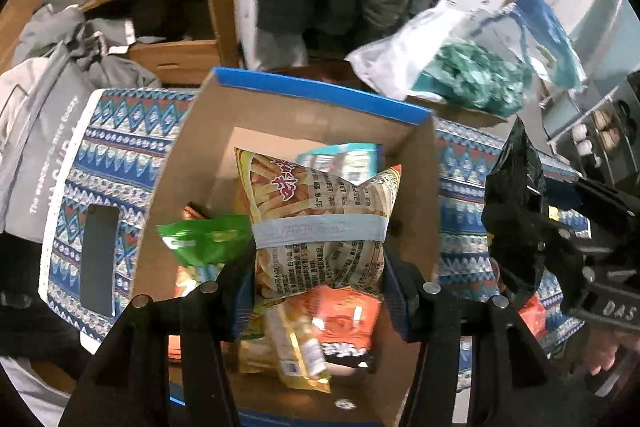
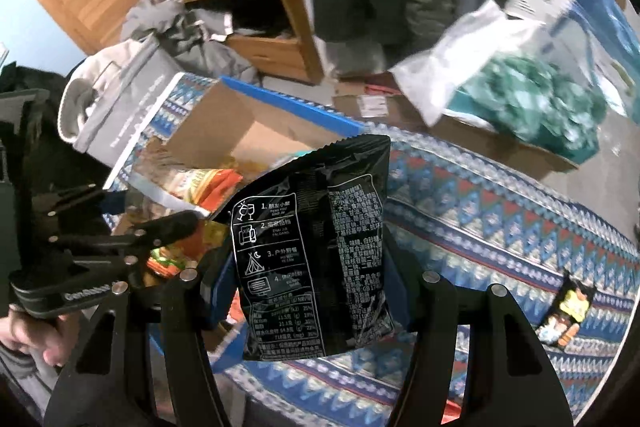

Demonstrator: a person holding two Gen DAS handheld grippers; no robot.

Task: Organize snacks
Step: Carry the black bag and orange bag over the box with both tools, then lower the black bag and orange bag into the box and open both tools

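Black tongs fill the bottom of each view. Left tongs (image 1: 320, 267) are clamped on a yellow snack bag (image 1: 316, 211), pinching it at its lower half from both sides. That bag is printed with pale fries, red characters near the top and dense small text lower down; a grey band crosses its middle, and the foil is puffed and creased. It hangs over the open cardboard box (image 1: 192, 155), which fills the centre of the left wrist view and has a blue outer rim. Inside the box lie a green packet (image 1: 200, 239) at lower left, an orange packet (image 1: 344, 315) under the held bag, a yellow packet (image 1: 296, 351) beside it, and a teal packet (image 1: 340, 155) behind.

Right tongs (image 2: 310, 291) grip a black snack bag (image 2: 312, 247) at its lower half. Its back faces the camera: white line icons with numbered captions on the left, a block of small white text on the right, a nutrition table below, a serrated top edge. It is held upright above the patterned cloth (image 2: 500, 227), just right of the box. In the left wrist view the same bag shows at the right edge.

A small colourful packet (image 2: 566, 311) lies on the cloth at lower right. At upper right a clear bag of green sweets (image 2: 532, 103) sits on another carton
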